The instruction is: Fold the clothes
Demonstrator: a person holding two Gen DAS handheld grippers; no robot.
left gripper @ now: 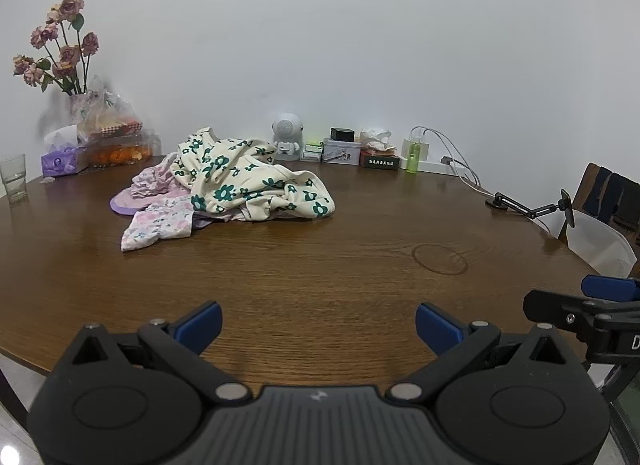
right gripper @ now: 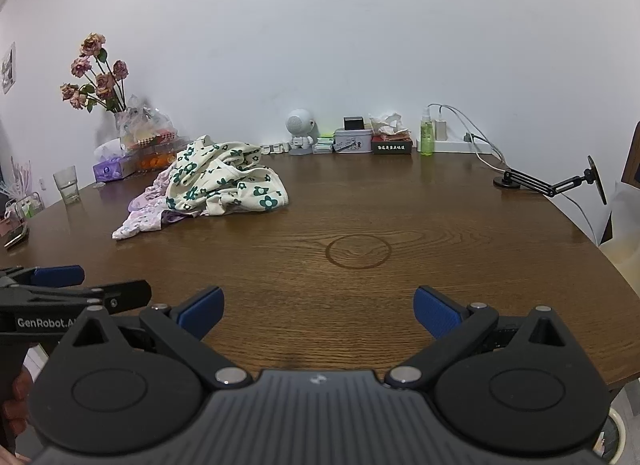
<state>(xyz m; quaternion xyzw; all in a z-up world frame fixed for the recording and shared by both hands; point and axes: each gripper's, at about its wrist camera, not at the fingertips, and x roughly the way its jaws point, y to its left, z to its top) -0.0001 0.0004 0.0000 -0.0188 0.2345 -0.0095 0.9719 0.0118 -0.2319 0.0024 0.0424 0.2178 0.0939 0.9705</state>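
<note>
**Both grippers wide and empty, clothes heaped left of centre**

The left gripper (left gripper: 318, 321) hovers over the near edge of the wooden table (left gripper: 320, 265), blue pads spread wide with nothing between them. The right gripper (right gripper: 319, 311) stands equally wide and empty. Left of centre in both views lies a cream garment with green flowers (left gripper: 248, 181), crumpled atop a pink floral garment (left gripper: 160, 221). A drinking glass (left gripper: 13, 177) sits at the left edge
</note>
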